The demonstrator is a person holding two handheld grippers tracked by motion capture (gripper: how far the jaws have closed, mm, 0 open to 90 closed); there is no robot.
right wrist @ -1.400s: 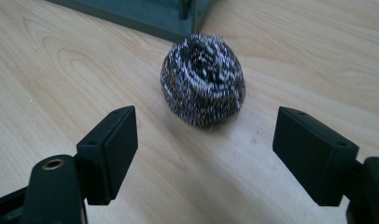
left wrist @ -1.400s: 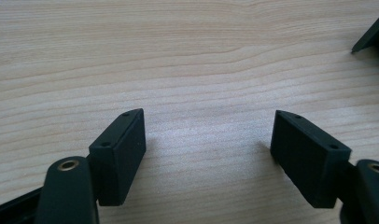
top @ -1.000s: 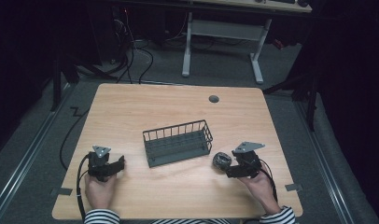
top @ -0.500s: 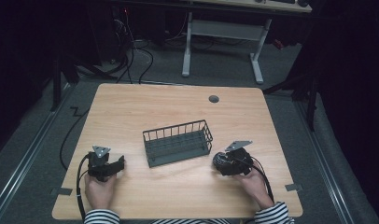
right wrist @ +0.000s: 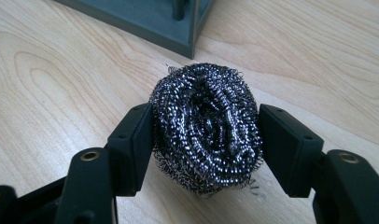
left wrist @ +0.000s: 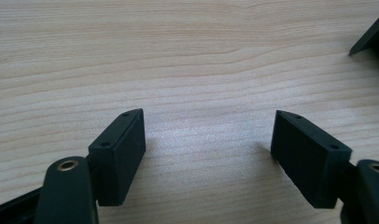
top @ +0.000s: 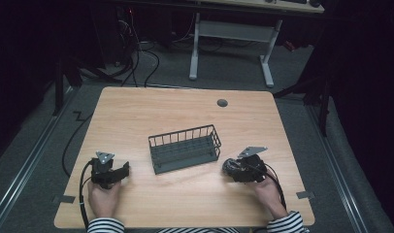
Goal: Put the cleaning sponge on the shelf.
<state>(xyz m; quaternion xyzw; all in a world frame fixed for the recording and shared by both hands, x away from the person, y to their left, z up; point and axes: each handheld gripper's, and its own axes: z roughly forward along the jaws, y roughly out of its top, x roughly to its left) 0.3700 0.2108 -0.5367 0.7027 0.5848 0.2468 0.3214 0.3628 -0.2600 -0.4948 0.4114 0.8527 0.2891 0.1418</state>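
Scourer [right wrist: 206,128], steel-wire ball, on tabletop [top: 137,116] beside wire basket [top: 184,148], clamped at both sides by right hand-held gripper [right wrist: 206,135]. Likely light, springy, snag-prone; mid-ball grip suits. Left hand-held gripper [left wrist: 208,140] open, empty.

**Around the workspace: what I see from my station**

I have a light wooden table [top: 137,121] on my high view, its grain pale and even. A small dark round grommet [top: 222,103] sits near its far edge. Grey tape patches mark the near corners, one at the left [top: 63,198] and one at the right [top: 305,195]. Beyond the table I see grey carpet [top: 302,126], a white desk frame [top: 232,31] and loose black cables [top: 137,48] on the floor.
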